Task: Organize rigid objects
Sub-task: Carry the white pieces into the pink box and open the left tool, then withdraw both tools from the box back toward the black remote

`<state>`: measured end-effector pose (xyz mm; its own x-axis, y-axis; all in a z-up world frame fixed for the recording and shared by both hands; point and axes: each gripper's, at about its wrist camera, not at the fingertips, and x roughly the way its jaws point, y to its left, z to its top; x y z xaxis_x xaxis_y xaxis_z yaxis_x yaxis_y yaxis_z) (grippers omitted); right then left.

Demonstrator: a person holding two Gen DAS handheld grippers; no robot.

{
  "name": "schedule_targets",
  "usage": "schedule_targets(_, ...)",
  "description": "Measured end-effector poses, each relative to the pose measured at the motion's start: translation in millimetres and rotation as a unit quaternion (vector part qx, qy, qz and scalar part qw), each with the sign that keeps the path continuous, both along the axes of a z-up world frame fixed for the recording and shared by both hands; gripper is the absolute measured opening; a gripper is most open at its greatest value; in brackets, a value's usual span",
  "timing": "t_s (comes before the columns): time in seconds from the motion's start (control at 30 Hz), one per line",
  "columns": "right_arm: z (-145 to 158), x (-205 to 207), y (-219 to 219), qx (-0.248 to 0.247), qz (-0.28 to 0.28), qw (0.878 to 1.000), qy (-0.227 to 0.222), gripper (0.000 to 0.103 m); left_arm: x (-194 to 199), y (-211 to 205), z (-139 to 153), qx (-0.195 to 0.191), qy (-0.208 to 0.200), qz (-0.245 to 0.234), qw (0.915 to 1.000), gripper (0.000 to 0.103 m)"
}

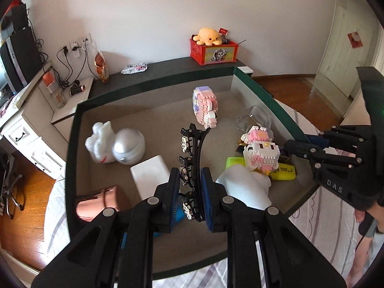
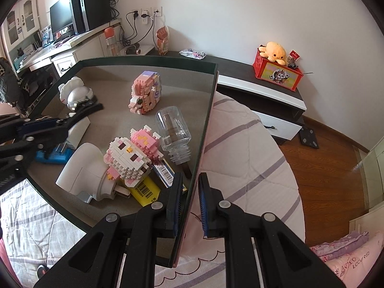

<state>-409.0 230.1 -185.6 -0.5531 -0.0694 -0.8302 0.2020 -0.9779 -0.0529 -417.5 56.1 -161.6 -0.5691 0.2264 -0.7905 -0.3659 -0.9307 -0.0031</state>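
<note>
I am pinching a black hair clip (image 1: pixel 195 165) in my left gripper (image 1: pixel 190 193) above the box (image 1: pixel 72 129), while my right gripper (image 2: pixel 188 204) is clamping its wall at three o'clock; a loose hold may be letting the clip twist free.

Black hair clip (image 1: pixel 194 165) with flower studs, upright above box (image 1: pixel 72 129), brick figures (image 1: pixel 260 152) inside

A home bedroom: quilted bed (image 2: pixel 240 144), desk (image 2: pixel 60 50), plush octopus (image 2: pixel 274 50).
</note>
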Motion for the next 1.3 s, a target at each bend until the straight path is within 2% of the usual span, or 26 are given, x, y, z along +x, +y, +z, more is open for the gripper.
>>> schedule_targets(0.47,-1.3,0.1,-0.3,-0.002,-0.002,1.000,-0.001,0.013,-1.9,4.6,-7.3,-0.015,-0.001,0.017,0.9997,0.020)
schedule_targets(0.57,-1.7,0.4,-0.4,-0.002,-0.002,1.000,-0.001,0.013,0.4,0.3,-5.5,-0.016,0.002,0.025,0.9996,0.040)
schedule_targets(0.63,-2.0,0.2,-0.6,-0.003,-0.002,1.000,-0.002,0.013,2.6,-3.2,-3.4,-0.012,0.008,0.028,0.9995,0.068)
schedule_targets(0.73,-2.0,-0.5,0.3,-0.005,-0.003,1.000,-0.003,0.013,7.1,-9.0,0.7,0.001,0.013,0.034,0.9993,0.082)
schedule_targets(0.93,-3.1,2.3,1.9,-0.011,-0.005,1.000,-0.006,0.014,18.2,-20.6,5.5,-0.008,0.025,0.054,0.9982,0.094)
schedule_targets(1.07,-3.2,6.3,3.2,-0.016,-0.006,1.000,-0.008,0.014,32.7,-33.6,12.9,-0.009,0.037,0.068,0.9969,0.096)
schedule_targets(1.2,4.1,18.6,5.5,-0.029,-0.010,1.000,0.001,0.015,54.5,-51.2,21.6,-0.008,0.054,0.091,0.9943,0.102)
schedule_targets(1.27,10.9,27.4,7.1,-0.028,-0.016,0.999,0.012,0.019,68.8,-61.3,25.9,-0.007,0.060,0.105,0.9927,0.103)
schedule_targets(1.3,14.1,30.7,7.6,-0.028,-0.017,0.999,0.016,0.026,74.3,-65.6,27.4,-0.003,0.062,0.106,0.9925,0.103)
